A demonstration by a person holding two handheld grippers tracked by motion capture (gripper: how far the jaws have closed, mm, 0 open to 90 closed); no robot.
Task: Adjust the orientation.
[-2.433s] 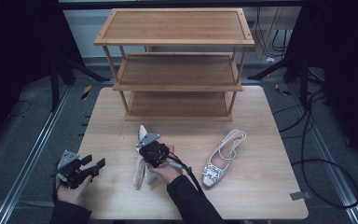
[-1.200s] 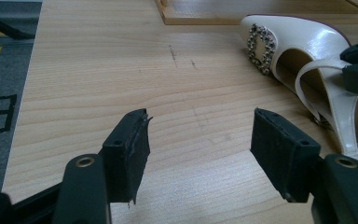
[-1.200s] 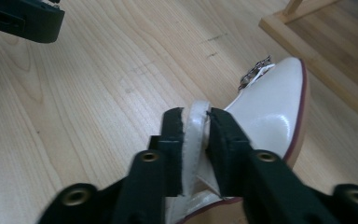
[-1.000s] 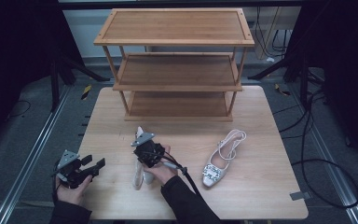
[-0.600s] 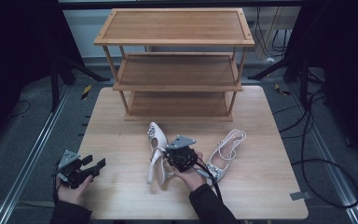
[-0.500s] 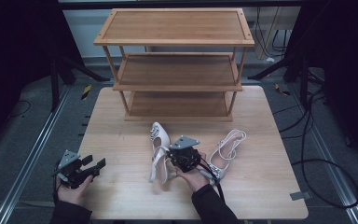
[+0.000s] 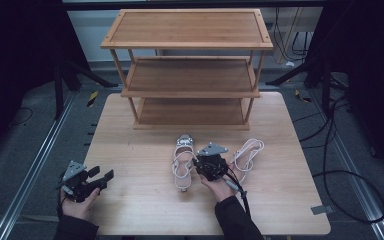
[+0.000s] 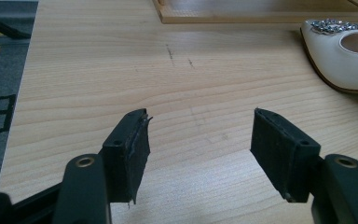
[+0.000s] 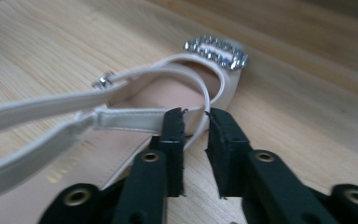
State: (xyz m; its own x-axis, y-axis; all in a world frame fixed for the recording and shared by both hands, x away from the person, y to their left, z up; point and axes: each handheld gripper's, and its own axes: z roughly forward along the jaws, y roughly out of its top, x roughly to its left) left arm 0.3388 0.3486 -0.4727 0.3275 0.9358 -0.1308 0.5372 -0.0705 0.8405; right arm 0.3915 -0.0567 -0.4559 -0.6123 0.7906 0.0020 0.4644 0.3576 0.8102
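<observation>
Two cream slingback shoes with jewelled buckles lie on the wooden table in front of the rack. In the high view my right gripper [image 7: 205,164] sits between the left shoe [image 7: 183,159] and the right shoe [image 7: 248,152]. Up close, my right gripper [image 9: 196,117] is shut on the side rim of the left shoe [image 9: 144,93], just behind its buckle [image 9: 216,51]. My left gripper [image 7: 94,181] rests near the table's front left corner. In its own view the left gripper [image 8: 198,140] is open over bare wood, and the toe of a shoe [image 8: 342,56] shows far right.
A three-tier wooden shoe rack [image 7: 187,70] stands at the back of the table [image 7: 130,130]. Its bottom edge [image 8: 261,16] runs along the top of the left gripper view. Dark floor, rails and cables surround the table.
My right gripper has dragged the left shoe to the right, close beside the other shoe, and turned its toe toward the rack. The left gripper has stayed put.
</observation>
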